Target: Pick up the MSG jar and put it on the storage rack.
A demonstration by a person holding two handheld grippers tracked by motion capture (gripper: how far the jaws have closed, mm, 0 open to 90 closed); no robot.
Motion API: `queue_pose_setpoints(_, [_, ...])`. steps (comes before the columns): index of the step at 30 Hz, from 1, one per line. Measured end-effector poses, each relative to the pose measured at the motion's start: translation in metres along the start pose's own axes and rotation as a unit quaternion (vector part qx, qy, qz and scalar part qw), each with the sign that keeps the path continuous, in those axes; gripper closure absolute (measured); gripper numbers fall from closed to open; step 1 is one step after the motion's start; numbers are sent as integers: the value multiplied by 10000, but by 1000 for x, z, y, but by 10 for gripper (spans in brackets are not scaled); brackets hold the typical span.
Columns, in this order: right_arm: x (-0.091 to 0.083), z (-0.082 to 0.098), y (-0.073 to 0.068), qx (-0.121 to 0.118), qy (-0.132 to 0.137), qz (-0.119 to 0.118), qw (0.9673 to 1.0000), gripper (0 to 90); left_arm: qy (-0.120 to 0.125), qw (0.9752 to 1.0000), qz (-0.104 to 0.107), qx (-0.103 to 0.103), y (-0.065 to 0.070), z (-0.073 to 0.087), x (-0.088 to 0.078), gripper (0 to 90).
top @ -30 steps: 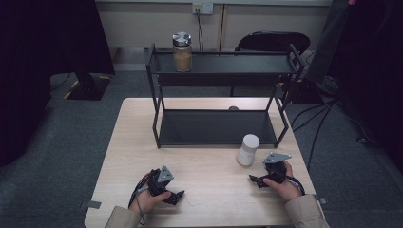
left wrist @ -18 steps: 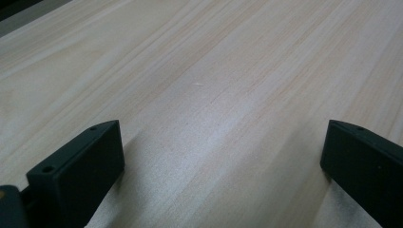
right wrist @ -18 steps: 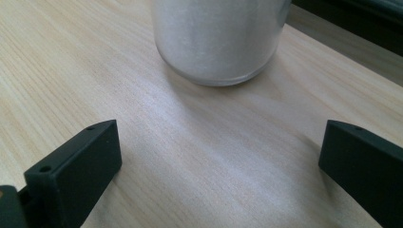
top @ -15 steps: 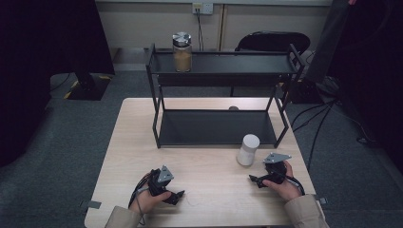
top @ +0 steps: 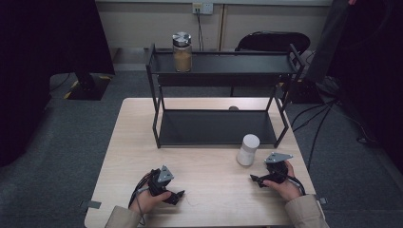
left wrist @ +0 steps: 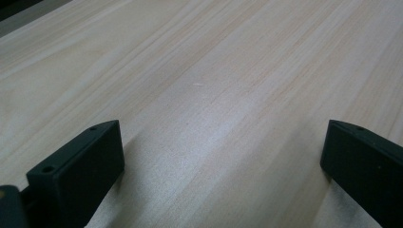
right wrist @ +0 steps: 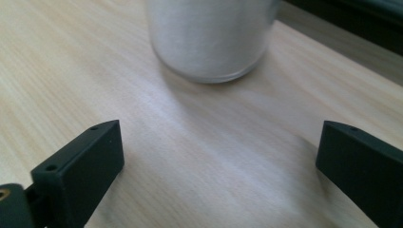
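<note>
High view: both grippers rest near the tabletop's (top: 142, 137) front edge, the left gripper (top: 175, 195) toward the front-left corner, the right gripper (top: 256, 179) just in front of the white jar (top: 247, 149), which stands by the black rack's (top: 216, 127) front-right leg.

Left gripper view: jaws spread over bare wood.

Right gripper view: jaws spread, empty; an off-centre approach could tip the white jar or knock it against the rack.

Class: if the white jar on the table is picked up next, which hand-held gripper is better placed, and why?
Probably the right hand-held gripper: it sits beside the white jar, jaws open toward it. The left hand-held gripper faces bare table.
</note>
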State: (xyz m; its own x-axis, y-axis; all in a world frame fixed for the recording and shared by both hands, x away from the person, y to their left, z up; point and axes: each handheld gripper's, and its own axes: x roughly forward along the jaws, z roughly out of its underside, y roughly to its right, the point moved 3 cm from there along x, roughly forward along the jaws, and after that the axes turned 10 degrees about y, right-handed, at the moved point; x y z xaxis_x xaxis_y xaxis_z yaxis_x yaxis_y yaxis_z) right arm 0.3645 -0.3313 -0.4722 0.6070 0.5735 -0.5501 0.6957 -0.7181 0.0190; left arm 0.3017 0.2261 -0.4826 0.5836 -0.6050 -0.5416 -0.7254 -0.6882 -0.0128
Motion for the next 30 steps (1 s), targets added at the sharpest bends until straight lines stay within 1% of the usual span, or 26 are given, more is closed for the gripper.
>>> queue_pose_setpoints(3, [-5,-1,4,101,110,-55,9999,8,-1,10000,0,2,0,0,0,0])
queue_pose_setpoints(6, [-9,-5,7,69,163,-121,9998,9,2,10000,-1,0,0,0,0,0])
queue_pose_setpoints(8, [-12,-8,9,89,211,-155,9996,8,-1,10000,-1,1,0,0,0,0])
queue_pose_setpoints(13, [-17,-17,9,-4,265,-245,9993,8,1,10000,-1,0,0,0,0,0])
queue_pose_setpoints(16, [-20,-21,8,-120,365,-268,9989,7,-7,10000,-3,2,0,0,0,0])
queue_pose_setpoints(18, [-21,-24,7,-129,407,-294,9987,6,1,10000,-2,-1,0,0,0,0])
queue_pose_setpoints(24, [-22,-34,8,-229,517,-467,9973,8,2,10000,-3,-1,0,0,0,0])
queue_pose_setpoints(30, [-19,-42,7,-122,663,-429,9968,6,4,10000,-7,-4,0,0,0,0])
